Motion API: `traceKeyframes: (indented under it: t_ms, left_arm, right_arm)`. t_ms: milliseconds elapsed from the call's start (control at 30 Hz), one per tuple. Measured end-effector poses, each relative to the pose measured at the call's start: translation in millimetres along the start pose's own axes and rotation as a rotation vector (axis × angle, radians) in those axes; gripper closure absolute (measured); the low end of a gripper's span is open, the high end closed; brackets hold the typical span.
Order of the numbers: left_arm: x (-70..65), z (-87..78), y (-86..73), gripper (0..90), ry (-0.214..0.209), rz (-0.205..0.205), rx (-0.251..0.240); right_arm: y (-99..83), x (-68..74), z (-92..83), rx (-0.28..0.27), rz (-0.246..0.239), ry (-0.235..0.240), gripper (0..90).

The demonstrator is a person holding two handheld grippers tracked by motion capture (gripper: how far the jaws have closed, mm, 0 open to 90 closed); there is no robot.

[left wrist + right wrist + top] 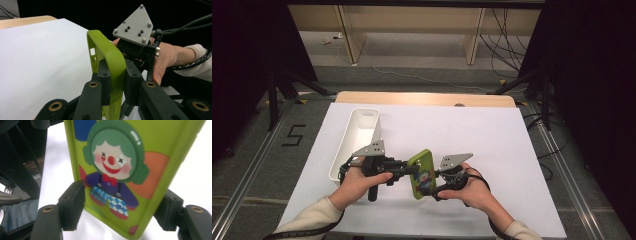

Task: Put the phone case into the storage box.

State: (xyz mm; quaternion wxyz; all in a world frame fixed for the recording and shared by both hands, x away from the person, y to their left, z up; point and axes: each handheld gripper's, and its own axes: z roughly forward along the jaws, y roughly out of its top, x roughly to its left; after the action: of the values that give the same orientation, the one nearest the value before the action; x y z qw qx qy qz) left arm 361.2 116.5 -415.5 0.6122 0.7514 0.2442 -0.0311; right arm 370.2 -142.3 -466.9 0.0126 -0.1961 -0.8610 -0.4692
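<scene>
A lime-green phone case (422,172) with a cartoon clown on its back is held on edge above the white table sheet (472,130), between the two grippers. My left gripper (411,170) comes in from the left; in the left gripper view its jaws are clamped on the case's rim (113,57), gripper (116,82) shut. My right gripper (433,184) comes in from the right at the case's lower end. In the right gripper view its pads (72,202) sit against both long sides of the case (117,152), gripper (122,203) shut on it.
A long white bin (362,125) stands on the sheet at the left, just beyond my left hand. The table's wooden far edge (427,97) lies behind. Dark stands and cables flank the table on the floor.
</scene>
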Motion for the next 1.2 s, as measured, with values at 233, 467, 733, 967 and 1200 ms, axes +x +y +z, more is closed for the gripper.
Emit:
traceKeyframes:
  t_ms: [233,467,733,967,1200]
  left_arm:
    - [0.8,-0.9,0.5,77.6,0.018,0.009,-0.012]
    - [1.9,-1.0,0.1,77.1,0.041,0.015,-0.029]
    - [2.0,-2.1,1.4,68.2,0.091,0.053,-0.081]
    - [-1.1,-2.0,3.2,33.7,0.205,0.063,-0.112]
    - [-3.9,-1.0,2.8,6.7,0.271,0.091,-0.098]
  right_arm:
    - [-0.5,-1.8,-1.7,-0.002,0.013,0.0,45.7]
    - [-1.0,-2.9,-3.0,0.004,0.035,0.007,56.1]
    - [0.0,-2.3,-4.7,0.009,0.055,0.02,76.9]
    - [4.9,0.9,-9.6,-0.024,0.088,0.018,78.1]
    - [6.8,3.7,-15.7,-0.049,0.135,-0.063,78.2]
